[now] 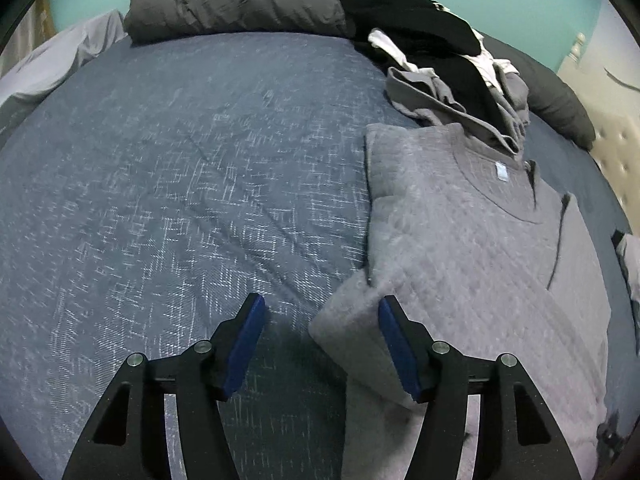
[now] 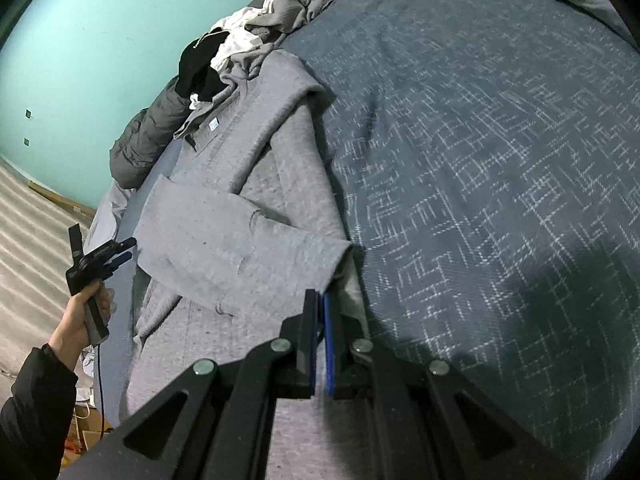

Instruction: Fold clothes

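A grey quilted sweatshirt (image 1: pixel 472 240) lies flat on the blue bedspread, collar at the far end, one sleeve folded across its body (image 2: pixel 240 240). My left gripper (image 1: pixel 322 306) is open, its jaws wide apart just above the sleeve cuff (image 1: pixel 352 328) and the bedspread, holding nothing. My right gripper (image 2: pixel 320 300) has its jaws nearly together at the sleeve's cuff edge (image 2: pixel 340 256); whether cloth is pinched between them is not visible. The other hand-held gripper (image 2: pixel 120 250) shows in the right wrist view at the bed's left edge.
A pile of unfolded clothes (image 1: pixel 440 52), black, white and grey, lies beyond the sweatshirt's collar. A dark grey duvet (image 1: pixel 232 4) is bunched along the bed's far edge. The blue bedspread (image 1: pixel 180 180) stretches out left of the sweatshirt. The teal wall (image 2: pixel 100 40) is behind.
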A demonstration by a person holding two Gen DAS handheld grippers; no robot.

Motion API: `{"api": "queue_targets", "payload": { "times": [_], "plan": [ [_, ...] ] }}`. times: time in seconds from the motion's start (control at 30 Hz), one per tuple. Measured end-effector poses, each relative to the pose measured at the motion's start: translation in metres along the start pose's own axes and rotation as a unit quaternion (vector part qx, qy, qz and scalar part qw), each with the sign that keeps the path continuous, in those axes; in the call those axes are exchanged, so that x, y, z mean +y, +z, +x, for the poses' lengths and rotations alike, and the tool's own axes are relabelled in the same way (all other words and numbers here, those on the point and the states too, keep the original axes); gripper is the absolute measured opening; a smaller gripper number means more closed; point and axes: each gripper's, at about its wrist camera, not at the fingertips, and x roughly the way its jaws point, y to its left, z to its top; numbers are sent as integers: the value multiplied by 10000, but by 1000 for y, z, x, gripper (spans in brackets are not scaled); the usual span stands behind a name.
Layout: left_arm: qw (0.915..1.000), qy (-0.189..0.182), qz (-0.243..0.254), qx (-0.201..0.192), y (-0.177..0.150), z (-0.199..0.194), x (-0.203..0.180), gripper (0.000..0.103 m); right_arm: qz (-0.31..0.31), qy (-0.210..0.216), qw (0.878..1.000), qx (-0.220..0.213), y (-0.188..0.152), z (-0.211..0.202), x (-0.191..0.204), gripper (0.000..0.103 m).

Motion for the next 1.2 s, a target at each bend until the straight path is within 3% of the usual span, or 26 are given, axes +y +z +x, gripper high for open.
{"api": "queue_targets", "payload": {
  "times": [0.07,0.1,0.13,0.27,0.4,0.43,0.47,0.5,0.7,1.0,1.1,1.2],
  "plan": [
    [10000,1,1,21,-1,0,0,32,-31,-48,10000,19,-1,1,1,2],
    [10000,3,2,31,-2,0,-1,14,-56,-77,10000,24,-1,1,2,2],
    [10000,5,4,42,-2,-1,-1,7,-74,-100,9999,27,-1,0,2,2],
    [10000,13,9,84,-5,-2,-2,5,-48,-221,9997,41,-4,-1,0,0],
    [9997,194,124,36,-4,-7,-7,12,127,-168,9998,8,-4,-5,-9,0],
    [9993,337,157,-41,0,-11,-8,19,143,-124,9998,-50,-3,-7,-8,0],
    [9991,361,164,-137,4,-14,-9,38,151,-91,9998,-130,-1,-10,-7,0],
    [9989,367,166,-234,9,-18,-10,49,159,-59,9996,-210,1,-14,-7,0],
    [9991,100,327,-254,40,-5,-30,50,-130,145,9972,-718,21,-26,11,2],
    [9998,-139,-131,-5,83,48,-25,52,-503,391,9965,-533,38,8,30,2],
    [9999,-107,-56,-5,95,62,-29,52,-511,424,9967,-474,39,13,27,2],
    [9996,207,204,74,100,78,-38,52,-502,435,9969,-428,41,16,25,2]
  ]
}}
